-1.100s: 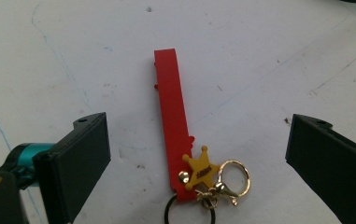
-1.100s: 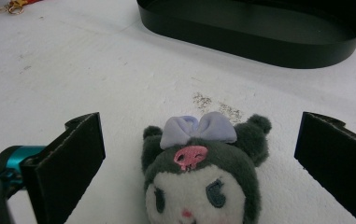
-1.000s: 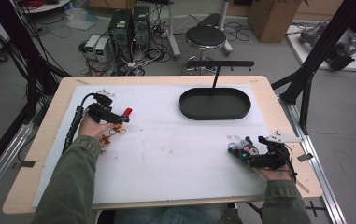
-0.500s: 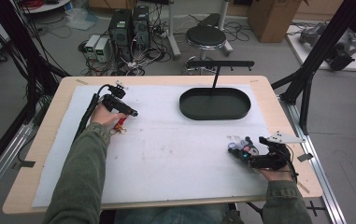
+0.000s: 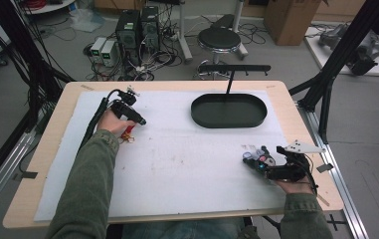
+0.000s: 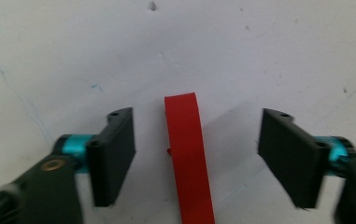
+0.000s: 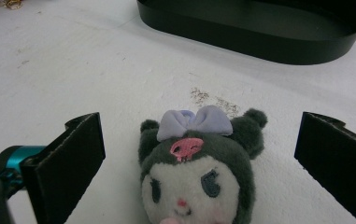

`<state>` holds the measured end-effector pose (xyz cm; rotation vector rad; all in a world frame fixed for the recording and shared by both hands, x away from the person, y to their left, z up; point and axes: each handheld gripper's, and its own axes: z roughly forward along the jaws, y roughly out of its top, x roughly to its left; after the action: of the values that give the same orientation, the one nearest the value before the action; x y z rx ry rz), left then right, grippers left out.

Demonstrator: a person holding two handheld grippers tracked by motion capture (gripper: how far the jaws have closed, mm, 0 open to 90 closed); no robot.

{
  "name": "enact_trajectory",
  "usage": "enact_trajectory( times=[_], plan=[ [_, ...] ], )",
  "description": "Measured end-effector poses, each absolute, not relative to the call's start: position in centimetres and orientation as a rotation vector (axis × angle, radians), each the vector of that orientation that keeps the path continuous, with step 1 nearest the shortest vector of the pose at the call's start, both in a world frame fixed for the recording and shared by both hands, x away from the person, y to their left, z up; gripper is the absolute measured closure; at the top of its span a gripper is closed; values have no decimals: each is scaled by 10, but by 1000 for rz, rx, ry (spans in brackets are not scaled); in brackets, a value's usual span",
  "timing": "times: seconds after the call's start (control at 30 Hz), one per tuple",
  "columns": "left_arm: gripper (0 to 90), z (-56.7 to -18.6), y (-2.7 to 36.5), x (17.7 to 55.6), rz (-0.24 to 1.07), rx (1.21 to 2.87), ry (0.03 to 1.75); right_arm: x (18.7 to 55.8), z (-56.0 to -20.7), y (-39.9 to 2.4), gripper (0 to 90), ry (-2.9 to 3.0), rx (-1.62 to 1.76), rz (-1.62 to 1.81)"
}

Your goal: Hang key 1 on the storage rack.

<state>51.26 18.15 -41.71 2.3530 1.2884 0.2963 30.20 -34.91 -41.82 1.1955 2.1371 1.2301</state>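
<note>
Left gripper view: left gripper (image 6: 196,154) wide open astride red strap (image 6: 187,154), untouched; right gripper (image 7: 203,168) wide open flanking plush toy (image 7: 196,177), black tray (image 7: 259,28) beyond.

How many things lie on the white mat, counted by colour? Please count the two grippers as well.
Black tray: 1
Red strap: 1
Dark grey plush toy with a lilac bow: 1
Black grippers, the left gripper and the right gripper, both open: 2
Total: 5
</note>
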Motion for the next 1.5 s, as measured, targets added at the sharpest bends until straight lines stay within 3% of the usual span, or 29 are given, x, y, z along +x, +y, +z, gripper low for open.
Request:
enact_trajectory(
  times=[0.13,0.17,0.23,0.37,0.43,0.7,0.87,1.5],
  plan=[
    [482,-420,179,513,295,2357,1327,301,-418,-351,9,2138,1193,1232],
    [547,-419,181,514,298,2356,1336,300,-418,-351,8,2136,1192,1234],
    [595,-419,184,514,294,2344,1345,300,-419,-352,9,2139,1193,1230],
    [630,-420,186,511,319,2341,1308,301,-419,-352,9,2135,1194,1230],
    [716,-419,187,510,330,2354,1280,301,-419,-351,9,2139,1186,1223],
    [746,-422,197,504,304,2263,1245,300,-418,-350,9,2133,1201,1208],
    [753,-415,195,500,348,2301,1237,300,-418,-350,9,2132,1208,1222],
    [755,-345,212,466,333,2128,1234,302,-415,-348,9,2145,1158,1244]
  ],
)
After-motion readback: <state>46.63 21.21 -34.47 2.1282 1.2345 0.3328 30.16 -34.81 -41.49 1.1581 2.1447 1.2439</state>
